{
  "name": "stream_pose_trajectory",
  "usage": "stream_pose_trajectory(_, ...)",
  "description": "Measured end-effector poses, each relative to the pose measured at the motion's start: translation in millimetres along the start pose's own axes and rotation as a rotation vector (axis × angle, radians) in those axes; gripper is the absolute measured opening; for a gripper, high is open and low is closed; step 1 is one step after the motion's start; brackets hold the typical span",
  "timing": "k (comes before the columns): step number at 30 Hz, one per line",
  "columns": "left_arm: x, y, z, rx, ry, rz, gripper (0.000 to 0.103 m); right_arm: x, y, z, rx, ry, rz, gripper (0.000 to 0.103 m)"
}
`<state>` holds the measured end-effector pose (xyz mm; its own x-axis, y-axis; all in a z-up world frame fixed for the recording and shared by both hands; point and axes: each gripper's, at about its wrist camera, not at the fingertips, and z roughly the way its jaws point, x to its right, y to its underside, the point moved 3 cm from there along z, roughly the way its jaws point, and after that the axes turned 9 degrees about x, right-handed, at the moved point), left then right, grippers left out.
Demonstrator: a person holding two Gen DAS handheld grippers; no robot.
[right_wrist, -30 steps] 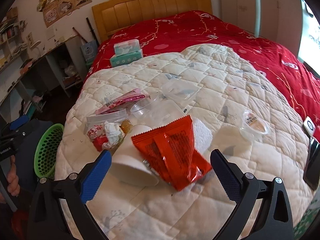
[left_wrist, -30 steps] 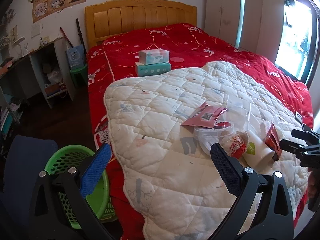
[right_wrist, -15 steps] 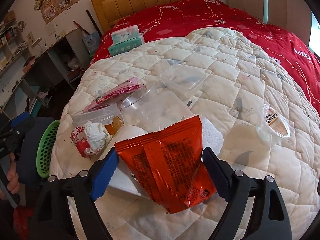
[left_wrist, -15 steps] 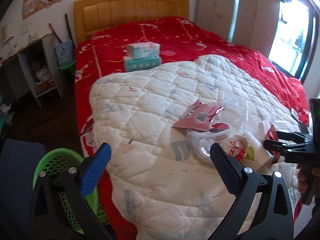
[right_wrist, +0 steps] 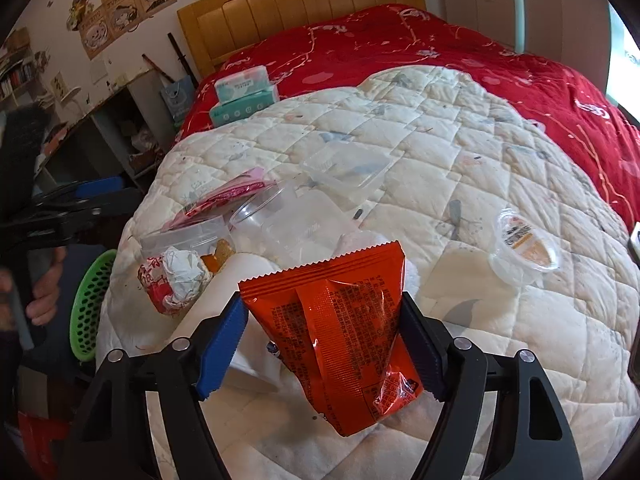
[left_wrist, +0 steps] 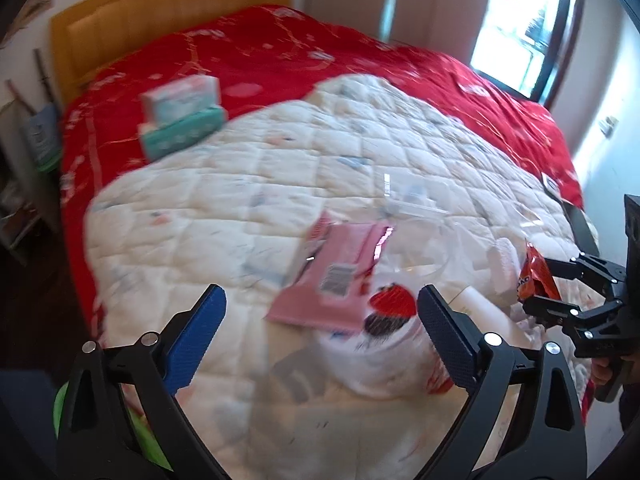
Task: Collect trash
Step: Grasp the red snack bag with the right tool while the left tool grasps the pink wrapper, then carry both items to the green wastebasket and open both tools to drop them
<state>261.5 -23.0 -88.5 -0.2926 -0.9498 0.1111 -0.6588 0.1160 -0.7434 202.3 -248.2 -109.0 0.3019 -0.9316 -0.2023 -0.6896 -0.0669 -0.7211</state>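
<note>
The right gripper (right_wrist: 322,344) is closing its jaws on an orange-red snack packet (right_wrist: 336,344); the blue pad meets the packet's left edge and the dark pad its right edge, with the packet upright between them near the close edge of the white quilt (right_wrist: 460,152). Packed around it: a white paper cup (right_wrist: 236,280) lying on its side just behind and left of the packet, a crumpled red-and-white wrapper (right_wrist: 172,280) further left, a clear plastic cup (right_wrist: 272,220) on its side behind, a pink wrapper (right_wrist: 224,196) beyond that, and a clear lidded tray (right_wrist: 348,168) farther off. A small clear jelly cup (right_wrist: 524,244) sits well apart to the right. The green basket (right_wrist: 90,308) stands off the bed's left edge, with a hand (right_wrist: 44,296) beside it.

The left gripper (left_wrist: 320,320) has its jaws wide, nothing between them (its view is blurred), above the pink wrapper (left_wrist: 336,276) and a strawberry-printed clear container (left_wrist: 390,308). Two stacked tissue packs (left_wrist: 182,116) lie far left on the red bedspread (left_wrist: 280,48).

Compared with a second ago, the right jaws have narrowed from fully wide to the packet's sides, and the left gripper has swung from beside the basket to over the litter.
</note>
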Motion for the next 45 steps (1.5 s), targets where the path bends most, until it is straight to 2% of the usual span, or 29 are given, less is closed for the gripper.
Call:
stream_pose_trajectory(1, 2.9, -2.1, 9.8, -0.021, 0.039, 0.005, 0.094, 0.2, -0.5, -1.0, 0.002, 0.0, 0.0, 0.072)
stream_pose_trajectory(5, 3.7, -3.5, 42.4, -0.106, 0.087, -0.002, 0.091, 1.4, -1.2, -10.2, 0.019, 0.003, 0.001, 0.072)
stream_pose_trajectory(10, -5.2, -1.9, 72.4, -0.175, 0.103, -0.041, 0.09, 1.7, -1.6, -18.0, 0.036, -0.007, 0.008, 0.072)
stream_pose_trajectory(18, -17.1, 8.4, 102.8, -0.279, 0.18, -0.138, 0.09, -2.2, -0.5, -19.1, 0.04, -0.009, -0.005, 0.072)
stream_pose_trajectory(20, -16.6, 9.5, 105.8, -0.275, 0.182, -0.137, 0.088, -2.8, 0.0, -19.5, 0.041, -0.007, -0.003, 0.072)
stream_pose_trajectory(21, -16.6, 9.7, 106.8, -0.275, 0.185, -0.136, 0.079, -3.1, -0.2, -20.2, 0.044, -0.005, -0.004, 0.072)
stream_pose_trajectory(23, -16.3, 10.1, 106.2, -0.266, 0.195, -0.145, 0.075, -3.8, -0.4, -21.2, 0.048, -0.006, -0.005, 0.072)
stream_pose_trajectory(24, -17.9, 8.8, 104.4, -0.256, 0.199, -0.148, 0.067, -5.0, -0.8, -22.9, 0.053, -0.005, -0.004, 0.072)
stream_pose_trajectory(27, -17.5, 3.4, 92.8, -0.212, 0.206, -0.15, 0.054, -8.9, -2.3, -29.0, 0.068, -0.005, 0.002, 0.072)
stream_pose_trajectory(30, -19.8, 0.5, 79.5, -0.182, 0.188, -0.163, 0.044, -16.1, -4.1, -38.5, 0.087, -0.01, 0.004, 0.072)
stream_pose_trajectory(37, -30.0, -2.8, 37.1, -0.096, 0.141, -0.171, 0.037, -39.9, -8.9, -62.2, 0.127, -0.034, 0.004, 0.072)
stream_pose_trajectory(45, -56.2, 8.9, -54.2, 0.018, 0.091, -0.232, 0.037, -86.8, -10.1, -77.0, 0.146, -0.093, -0.032, 0.072)
